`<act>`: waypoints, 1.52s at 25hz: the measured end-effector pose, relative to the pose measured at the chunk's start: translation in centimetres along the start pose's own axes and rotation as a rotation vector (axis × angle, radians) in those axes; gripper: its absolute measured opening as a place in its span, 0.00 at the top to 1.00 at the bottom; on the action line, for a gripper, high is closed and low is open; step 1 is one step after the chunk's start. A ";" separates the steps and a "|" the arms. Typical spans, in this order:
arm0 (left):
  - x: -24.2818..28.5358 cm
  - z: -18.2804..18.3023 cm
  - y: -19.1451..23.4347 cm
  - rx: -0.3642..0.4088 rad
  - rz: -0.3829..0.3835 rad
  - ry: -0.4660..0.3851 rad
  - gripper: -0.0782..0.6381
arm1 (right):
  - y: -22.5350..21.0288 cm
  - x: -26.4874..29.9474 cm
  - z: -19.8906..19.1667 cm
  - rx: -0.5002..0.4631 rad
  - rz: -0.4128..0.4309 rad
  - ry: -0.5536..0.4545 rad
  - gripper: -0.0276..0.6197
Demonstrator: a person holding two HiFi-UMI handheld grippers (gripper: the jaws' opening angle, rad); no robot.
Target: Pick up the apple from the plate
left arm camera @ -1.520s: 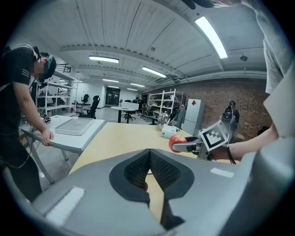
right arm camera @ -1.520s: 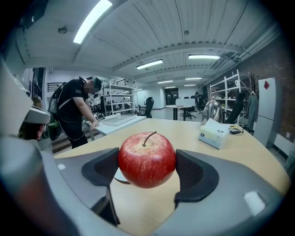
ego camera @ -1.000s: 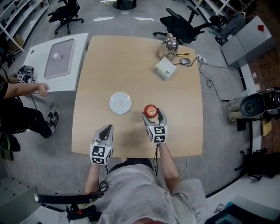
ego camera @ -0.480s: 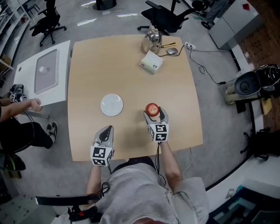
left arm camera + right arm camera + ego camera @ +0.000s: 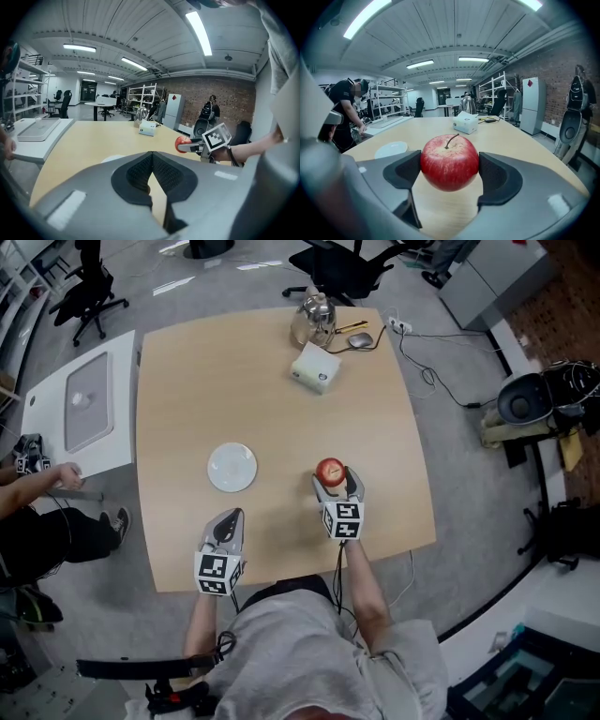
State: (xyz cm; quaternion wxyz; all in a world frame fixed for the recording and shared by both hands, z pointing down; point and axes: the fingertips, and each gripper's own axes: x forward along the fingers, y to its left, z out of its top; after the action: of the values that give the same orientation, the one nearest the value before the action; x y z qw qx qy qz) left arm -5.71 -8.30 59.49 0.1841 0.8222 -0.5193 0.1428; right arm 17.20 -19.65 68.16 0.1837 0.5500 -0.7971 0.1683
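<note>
A red apple (image 5: 450, 162) with its stem up is clamped between the two pads of my right gripper (image 5: 450, 168) and held above the table. From the head view, the apple (image 5: 329, 471) sits at the tip of the right gripper (image 5: 334, 481), to the right of the empty white plate (image 5: 232, 468). The plate (image 5: 391, 149) lies flat on the wooden table, well left of the apple. My left gripper (image 5: 225, 524) rests near the table's front edge, below the plate, its pads (image 5: 140, 169) pressed together with nothing between them.
A white box (image 5: 315, 367), a glass kettle (image 5: 312, 317) and a mouse (image 5: 361, 339) stand at the table's far edge. A white side table (image 5: 80, 409) is at the left, with a person's arm (image 5: 37, 484) leaning on it. Office chairs and a cable lie on the floor beyond.
The right gripper still holds the apple, at about the same distance right of the plate. The head view has shifted, so the table sits higher and more to the left in frame.
</note>
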 end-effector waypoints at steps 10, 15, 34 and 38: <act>1.6 -0.3 -0.1 0.005 -0.018 0.039 0.87 | -2.1 1.3 -1.8 0.028 -0.035 0.034 0.36; 3.0 -0.6 -0.2 0.014 -0.031 0.053 0.86 | -3.2 2.3 -2.5 0.032 -0.047 0.047 0.36; 4.1 -0.6 -0.7 0.019 -0.042 0.083 0.87 | -4.9 3.3 -4.7 0.045 -0.067 0.105 0.36; 4.0 -0.7 -0.6 0.019 -0.039 0.083 0.86 | -5.0 3.5 -4.9 0.049 -0.068 0.100 0.36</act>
State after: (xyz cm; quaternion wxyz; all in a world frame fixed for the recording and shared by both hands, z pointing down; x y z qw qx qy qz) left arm -3.55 -10.96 61.71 0.2004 0.8272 -0.4938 0.1782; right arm 21.26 -21.82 74.48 0.2153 0.5720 -0.7634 0.2088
